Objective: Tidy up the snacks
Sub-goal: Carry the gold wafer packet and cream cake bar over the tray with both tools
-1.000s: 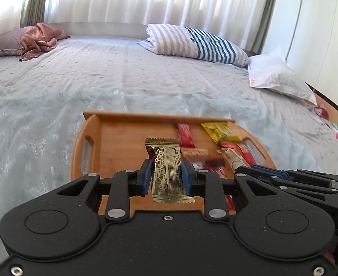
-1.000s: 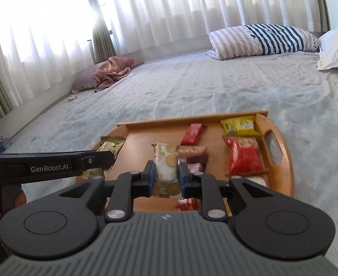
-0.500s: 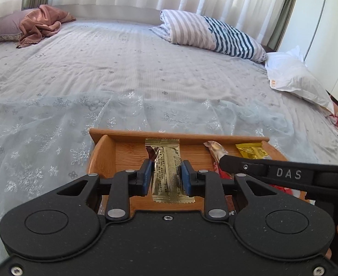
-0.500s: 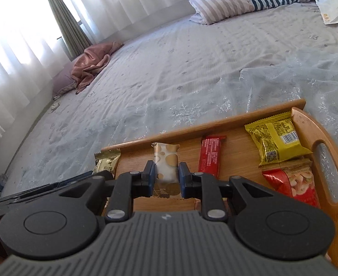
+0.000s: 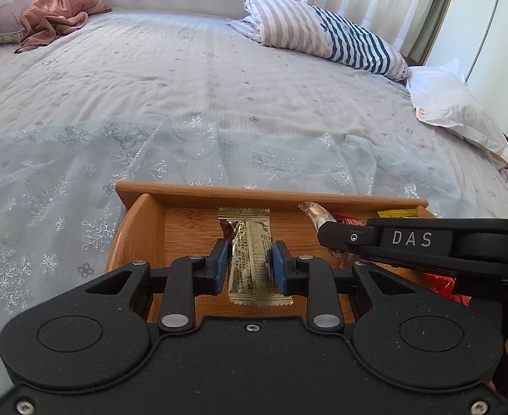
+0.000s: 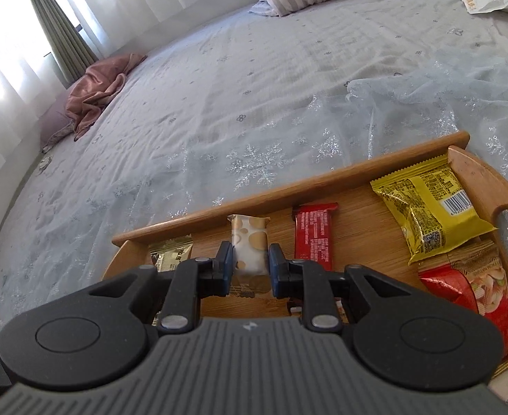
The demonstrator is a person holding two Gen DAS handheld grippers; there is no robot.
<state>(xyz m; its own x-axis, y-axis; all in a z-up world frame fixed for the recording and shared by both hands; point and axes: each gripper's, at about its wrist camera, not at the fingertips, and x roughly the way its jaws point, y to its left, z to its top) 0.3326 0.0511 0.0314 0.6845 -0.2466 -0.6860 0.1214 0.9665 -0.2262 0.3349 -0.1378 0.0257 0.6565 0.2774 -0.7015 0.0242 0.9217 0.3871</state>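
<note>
The wooden tray lies on the bed, whose broad spread beyond the tray's far wall is open up to the striped pillow and the pink cloth. Inside the tray, bare wood shows between the red bar and the yellow packet. The tray's right end is crowded by that packet and the red bag. In the left wrist view the right claw reaches across the tray from the right, blocking that side.
</note>
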